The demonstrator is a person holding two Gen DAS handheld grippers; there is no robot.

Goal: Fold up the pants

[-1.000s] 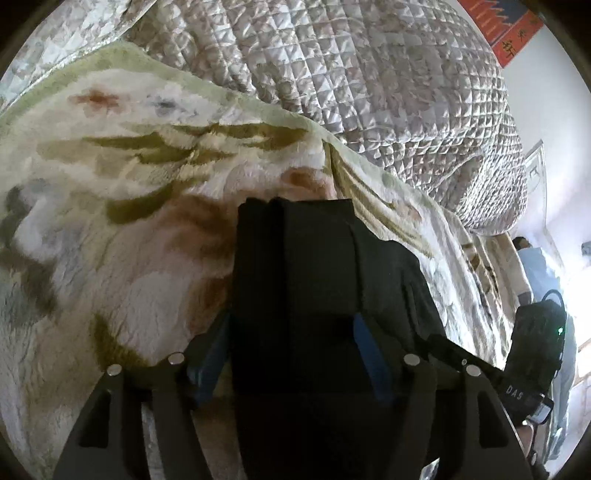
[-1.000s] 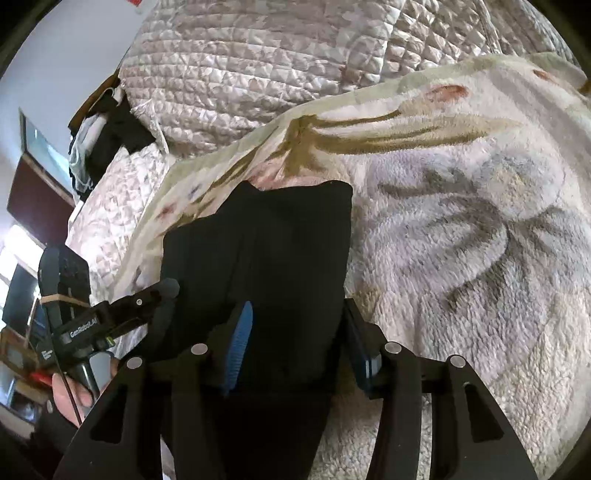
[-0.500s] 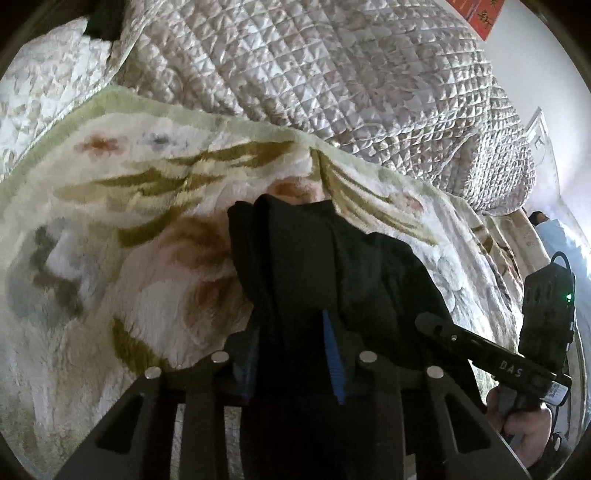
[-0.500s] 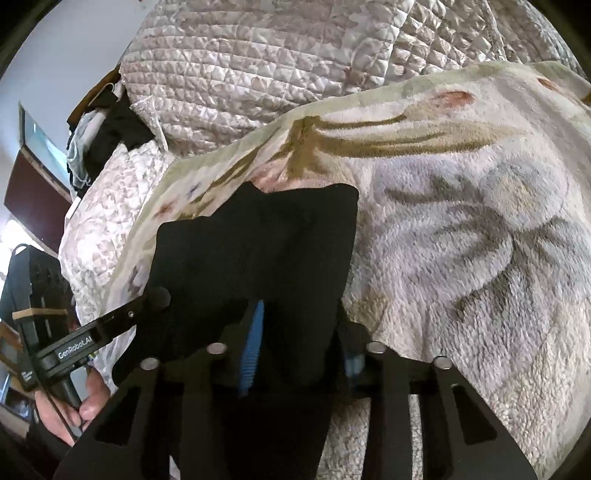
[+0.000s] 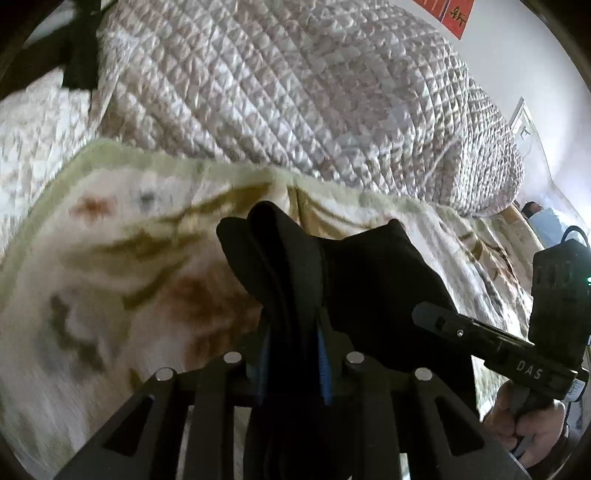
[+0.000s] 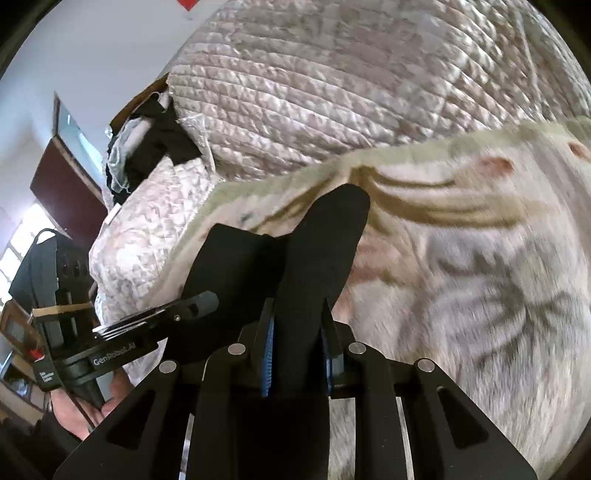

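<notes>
A: Item one, the garment?
B: Black pants (image 5: 369, 280), bunched and lifted above a fleece blanket (image 5: 110, 295) with a floral print in cream, olive and rust. The cloth hangs between the two tools; folded edges stand up in a peak ahead of each.

A: Left tool?
B: Left tool (image 5: 291, 365), clenched on the pants. Blue-lined fingers (image 5: 322, 363) press a thick fold of black cloth from both sides. It appears again at the left edge of the right wrist view (image 6: 192, 306), held by a hand (image 6: 110, 398).

A: Right tool?
B: Right tool (image 6: 297, 354), likewise clamped on the pants (image 6: 325, 251); a tall fold rises between its blue pads (image 6: 266, 365). From the left wrist view it sits at lower right (image 5: 432, 317), marked "DAS", gripped by the person's right hand (image 5: 524, 424).

A: Surroundings?
B: Quilted bedspread (image 5: 295, 92), pale pink-grey, heaped behind the blanket. Red wall hanging (image 5: 448, 14) at the top, on a white wall. Heap of dark and light clothes (image 6: 147, 147) at the far left of the bed. Dark red-brown cabinet (image 6: 70, 184) beyond it.

A: Image quality?
B: Blanket is motion-blurred in both views.
</notes>
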